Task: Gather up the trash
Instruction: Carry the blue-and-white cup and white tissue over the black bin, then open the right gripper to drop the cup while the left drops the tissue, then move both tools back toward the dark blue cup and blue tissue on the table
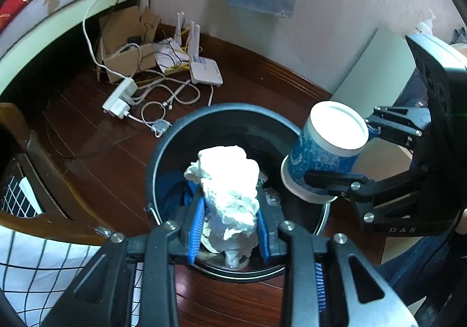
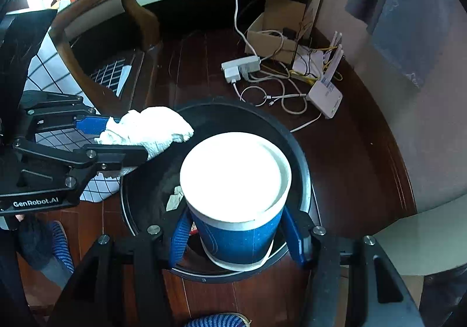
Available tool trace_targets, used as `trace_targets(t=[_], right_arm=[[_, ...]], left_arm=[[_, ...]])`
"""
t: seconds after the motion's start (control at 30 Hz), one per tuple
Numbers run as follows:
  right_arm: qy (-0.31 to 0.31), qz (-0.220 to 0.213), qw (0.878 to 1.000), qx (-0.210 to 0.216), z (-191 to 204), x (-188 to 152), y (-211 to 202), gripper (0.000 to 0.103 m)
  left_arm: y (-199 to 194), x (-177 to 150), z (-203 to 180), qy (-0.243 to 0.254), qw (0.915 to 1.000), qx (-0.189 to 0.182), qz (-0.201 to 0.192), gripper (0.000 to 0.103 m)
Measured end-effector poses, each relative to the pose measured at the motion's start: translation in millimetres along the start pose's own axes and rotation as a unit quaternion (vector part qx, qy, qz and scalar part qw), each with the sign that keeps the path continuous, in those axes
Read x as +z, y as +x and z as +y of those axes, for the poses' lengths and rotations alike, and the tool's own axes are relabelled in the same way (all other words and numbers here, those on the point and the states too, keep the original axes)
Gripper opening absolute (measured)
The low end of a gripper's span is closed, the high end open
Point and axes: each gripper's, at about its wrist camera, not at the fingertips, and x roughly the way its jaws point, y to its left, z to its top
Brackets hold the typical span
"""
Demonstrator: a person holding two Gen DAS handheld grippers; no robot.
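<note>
Over the round black bin (image 1: 163, 152) on the dark wooden floor (image 1: 96, 134), both grippers loaded. Left gripper (image 1: 230, 219) clamped on a crumpled white tissue wad (image 1: 227, 184), wedged between the blue pads (image 1: 196, 225) and bulging out past the fingertips toward 12 o'clock in the left wrist view; long axis running along the fingers, far end above the bin's opening. Right gripper (image 2: 236, 236) pinching a blue paper cup (image 2: 236, 233) by its lower wall, one blue pad at each side, at 9 and 3 o'clock of the cup. Cup lying along the fingers, white open mouth facing away from the wrist camera toward 12 o'clock, base nearest the gripper body. Seen from the left wrist, same cup at 2 o'clock of the tissue, tilted, mouth up and rightward, just beyond the bin's rim. Scraps of paper (image 2: 174, 198) visible down inside the bin. Power strip (image 1: 119, 98), router (image 1: 205, 71) and cardboard box (image 1: 122, 35) on the floor at 11 o'clock beyond the bin.
</note>
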Motion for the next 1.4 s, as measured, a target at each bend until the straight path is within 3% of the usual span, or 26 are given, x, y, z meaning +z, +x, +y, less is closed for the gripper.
trace_targets(t=[0.23, 0.3, 0.33, 0.37, 0.4, 0.43, 0.53, 0.8, 1.4], right_arm=[[-0.024, 0.022, 0.999, 0.011, 5.4, 1.1, 14.7, 0.059], [-0.034, 0.032, 0.999, 0.012, 7.9, 1.5, 21.7, 0.065], [-0.042, 0.036, 0.998, -0.004, 8.7, 0.7, 26.5, 0.069], [-0.045, 0.038, 0.998, -0.021, 8.4, -0.7, 30.3, 0.096], [-0.050, 0.048, 0.997, -0.041, 6.7, -3.8, 35.7, 0.103], [-0.055, 0.052, 0.996, -0.042, 5.8, -5.8, 37.8, 0.103], [-0.047, 0.059, 0.995, -0.059, -1.3, -11.9, 43.1, 0.103], [-0.028, 0.052, 0.996, -0.068, -8.2, -7.4, 42.8, 0.103], [-0.041, -0.018, 0.997, -0.068, 19.3, 24.3, -2.0, 0.103]], left_arm=[[17.5, -1.6, 1.2, -0.003, 0.9997, -0.013, 0.019, 0.033], [25.1, -1.8, 2.9, -0.004, 0.9992, -0.024, 0.033, 0.037], [28.9, -2.1, 4.6, -0.006, 0.9991, -0.018, 0.039, 0.044], [32.7, -2.8, 8.4, -0.013, 0.9989, 0.010, 0.043, 0.053], [33.8, -3.5, 11.8, -0.017, 0.9984, 0.031, 0.044, 0.079], [33.1, -4.4, 15.6, -0.022, 0.9979, 0.043, 0.043, 0.091], [22.8, -8.0, 30.1, -0.051, 0.9969, 0.056, 0.020, 0.099], [12.9, -16.2, 32.2, -0.059, 0.9948, 0.084, -0.001, 0.101], [-41.1, -13.1, 35.3, -0.062, 0.9889, 0.128, -0.044, 0.101]])
